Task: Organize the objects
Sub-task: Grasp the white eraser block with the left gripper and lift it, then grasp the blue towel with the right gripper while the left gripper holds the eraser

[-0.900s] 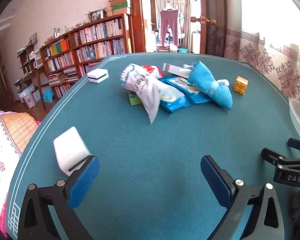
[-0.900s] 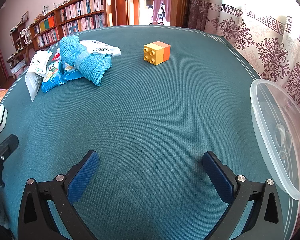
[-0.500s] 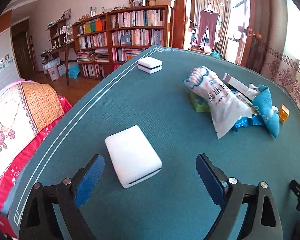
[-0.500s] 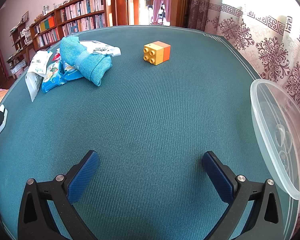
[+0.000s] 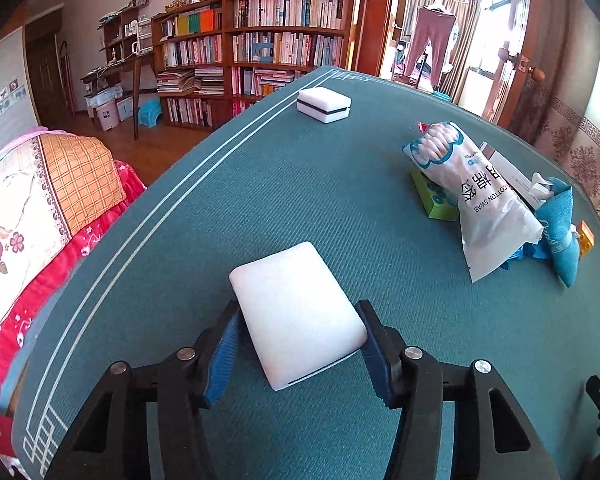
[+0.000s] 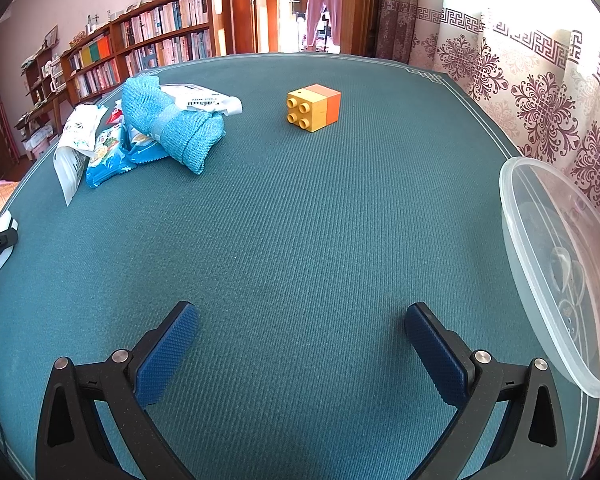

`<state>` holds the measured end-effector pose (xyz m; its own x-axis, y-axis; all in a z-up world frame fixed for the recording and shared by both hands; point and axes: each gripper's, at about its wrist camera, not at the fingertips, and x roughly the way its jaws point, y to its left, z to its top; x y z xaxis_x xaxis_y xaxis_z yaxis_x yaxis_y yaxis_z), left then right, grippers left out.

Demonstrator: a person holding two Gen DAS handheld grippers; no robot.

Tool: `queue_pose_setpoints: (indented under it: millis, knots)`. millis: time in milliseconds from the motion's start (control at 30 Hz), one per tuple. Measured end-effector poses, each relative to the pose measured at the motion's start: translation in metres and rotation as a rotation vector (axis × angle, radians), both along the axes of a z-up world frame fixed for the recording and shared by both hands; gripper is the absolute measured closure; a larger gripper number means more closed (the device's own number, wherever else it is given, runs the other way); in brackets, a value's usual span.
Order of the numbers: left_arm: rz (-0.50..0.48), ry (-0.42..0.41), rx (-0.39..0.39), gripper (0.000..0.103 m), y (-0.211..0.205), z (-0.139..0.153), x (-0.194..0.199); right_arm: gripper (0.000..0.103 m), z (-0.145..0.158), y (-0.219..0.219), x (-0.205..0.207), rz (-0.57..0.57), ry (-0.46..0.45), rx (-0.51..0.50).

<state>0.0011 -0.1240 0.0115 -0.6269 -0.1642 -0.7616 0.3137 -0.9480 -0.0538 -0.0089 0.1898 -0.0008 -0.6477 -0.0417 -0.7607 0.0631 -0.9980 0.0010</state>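
Left wrist view: left claw (image 5: 298, 338) clamped on white rectangular foam block (image 5: 296, 312) low over green worktop (image 5: 300, 184), long axis running forward between pads. Right claw (image 6: 300, 344) spread wide, empty; clear plastic tub (image 6: 560, 272) just right of it.

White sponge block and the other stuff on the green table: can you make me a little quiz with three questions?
1. True or false: the left gripper has its jaws closed on the white sponge block.
2. What are the right gripper jaws holding? A) toy brick B) nothing C) blue towel
3. Fill in: the yellow-orange toy brick lies on its ____, studs facing the camera.

Key: 1 true; 2 B; 3 side.
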Motion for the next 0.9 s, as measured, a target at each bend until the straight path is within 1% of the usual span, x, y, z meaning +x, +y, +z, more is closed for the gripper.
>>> queue_pose_setpoints:
  millis: [133, 300, 400, 533, 633, 733, 800, 900]
  knots:
    - [-0.023, 0.008, -0.012, 0.047, 0.003, 0.000, 0.000, 0.000, 0.002, 0.004, 0.001, -0.002, 0.012, -0.038]
    - [-0.045, 0.022, -0.039, 0.047, 0.008, 0.001, 0.000, 0.003, 0.004, 0.001, -0.003, 0.023, 0.010, -0.048]
    - [-0.047, 0.018, -0.040, 0.047, 0.007, 0.000, 0.000, 0.004, 0.007, -0.007, -0.012, 0.059, 0.005, -0.042]
    - [-0.048, 0.012, -0.041, 0.047, 0.008, -0.001, -0.001, 0.005, 0.017, -0.012, -0.033, 0.084, 0.020, -0.039]
    - [-0.052, 0.004, -0.043, 0.047, 0.009, -0.002, -0.003, 0.007, 0.028, -0.015, -0.048, 0.103, 0.050, -0.077]
    - [-0.052, 0.004, -0.044, 0.047, 0.009, -0.002, -0.003, 0.007, 0.038, -0.023, -0.061, 0.151, 0.091, -0.135]
    - [-0.052, 0.004, -0.043, 0.047, 0.010, -0.002, -0.003, 0.007, 0.042, -0.034, -0.068, 0.191, 0.123, -0.141]
    - [-0.054, 0.003, -0.040, 0.047, 0.010, -0.002, -0.004, 0.007, 0.048, -0.053, -0.076, 0.263, 0.188, -0.120]
